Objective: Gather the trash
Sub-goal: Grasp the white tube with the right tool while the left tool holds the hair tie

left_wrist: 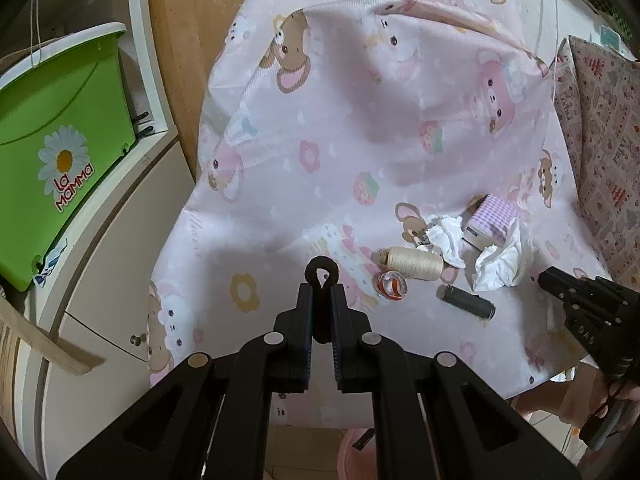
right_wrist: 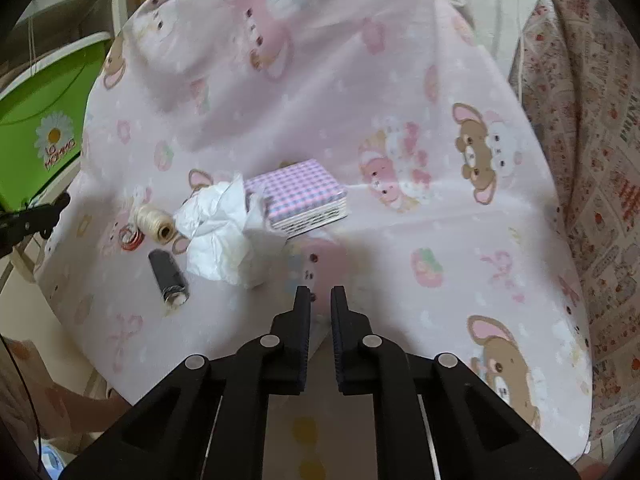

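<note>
Two grippers are over a pink cartoon cloth (left_wrist: 360,128). The left gripper (left_wrist: 321,292) has its fingers pinched on a black hair tie (left_wrist: 321,276), whose loop sticks out past the tips. The right gripper (right_wrist: 320,294) has its fingers a little apart with nothing between them. In the right wrist view, crumpled white tissue (right_wrist: 224,236) lies at about 10 o'clock from the right gripper, touching a checked tissue pack (right_wrist: 300,196). A cream thread spool (right_wrist: 156,222) is at the tissue's 9 o'clock, a dark spool (right_wrist: 168,278) at its 8 o'clock. A small red and white wrapper (left_wrist: 391,285) sits beside the cream spool. A green bin (left_wrist: 52,148) stands at 9 o'clock.
</note>
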